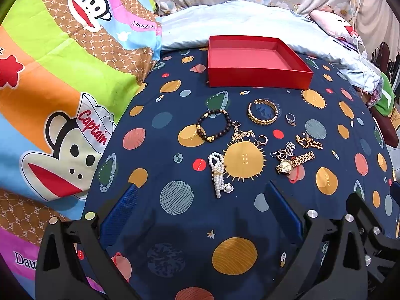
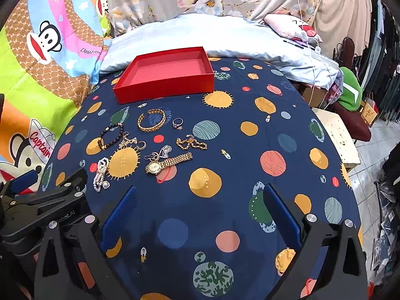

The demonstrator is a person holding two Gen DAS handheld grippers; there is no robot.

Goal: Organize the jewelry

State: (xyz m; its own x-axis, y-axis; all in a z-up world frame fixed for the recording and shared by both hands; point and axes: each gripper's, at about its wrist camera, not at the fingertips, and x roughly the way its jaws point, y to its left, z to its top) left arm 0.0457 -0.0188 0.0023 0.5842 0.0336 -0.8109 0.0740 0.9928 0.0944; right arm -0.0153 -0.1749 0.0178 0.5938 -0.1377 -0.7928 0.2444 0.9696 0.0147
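Note:
An empty red box sits at the far side of the planet-print bedsheet. In front of it lie a gold cuff bracelet, a dark bead bracelet, a pearl string, a gold watch, a gold chain, a ring and small tangled pieces. My left gripper is open, just short of the pearls. My right gripper is open over bare sheet, nearer than the watch.
A cartoon-monkey quilt is heaped on the left. A pale blue pillow lies behind the box. The bed's right edge drops to a tiled floor with a small cream table and clothes. The left gripper's body shows in the right view.

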